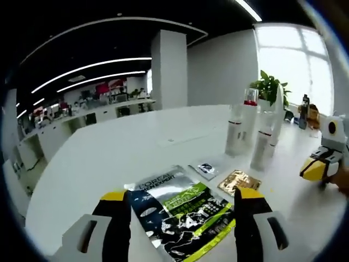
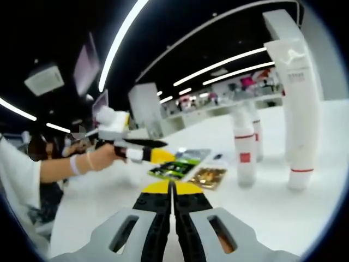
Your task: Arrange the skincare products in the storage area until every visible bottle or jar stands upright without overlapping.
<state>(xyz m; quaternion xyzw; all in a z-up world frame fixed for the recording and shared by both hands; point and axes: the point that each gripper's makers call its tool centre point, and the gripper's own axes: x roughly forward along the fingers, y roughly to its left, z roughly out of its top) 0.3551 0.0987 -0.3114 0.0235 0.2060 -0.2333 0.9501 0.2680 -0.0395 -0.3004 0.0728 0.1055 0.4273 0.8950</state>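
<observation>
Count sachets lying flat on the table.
3: large green sachet between the left gripper's jaws, small dark sachet behind it, gold sachet beside it, near the bottles.

My left gripper (image 1: pixel 182 199) has its two yellow-tipped jaws spread wide apart, reaching forward with nothing between them. My right gripper (image 2: pixel 172 188) has its jaws pressed together, tips touching, nothing between them. In the right gripper view my left hand (image 2: pixel 101 156) grips the left gripper's handle, forearm stretched out level, bands at the wrist. In the left gripper view the right gripper's yellow tip sits at the right edge.
</observation>
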